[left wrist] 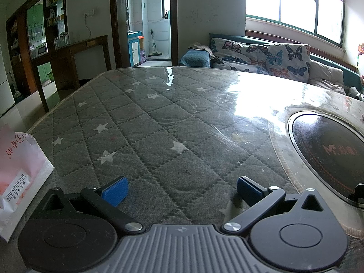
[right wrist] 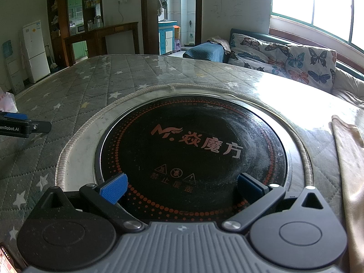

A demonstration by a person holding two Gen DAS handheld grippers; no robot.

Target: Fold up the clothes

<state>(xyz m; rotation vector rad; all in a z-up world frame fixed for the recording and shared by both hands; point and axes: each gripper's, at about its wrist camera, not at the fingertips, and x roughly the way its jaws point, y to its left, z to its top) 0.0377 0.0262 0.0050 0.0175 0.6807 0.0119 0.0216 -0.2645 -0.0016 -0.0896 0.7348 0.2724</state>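
Seen from the left wrist camera, a pink-and-white tissue packet [left wrist: 19, 170] lies at nine o'clock on a table covered with a grey quilted cloth [left wrist: 145, 122] printed with white stars, under a glossy clear sheet. The left gripper [left wrist: 180, 191] hovers at six o'clock with its blue-padded fingers spread wide apart, nothing between them. At three o'clock the rim of a round black hotplate [left wrist: 327, 150] is set into the tabletop. A sofa with a butterfly-print cover [left wrist: 261, 56] stands at one o'clock beneath a bright window [left wrist: 293, 2].

In the right wrist view, the left gripper's tip pokes in at nine o'clock. A white fridge [right wrist: 36, 50] stands at ten o'clock. The right gripper [right wrist: 182, 187], at six o'clock, sits over the near edge of the hotplate, its jaws likewise wide apart and empty. At three o'clock, at the table's right edge, lies a beige garment [right wrist: 350, 159], flat on the cloth and well apart from both grippers.
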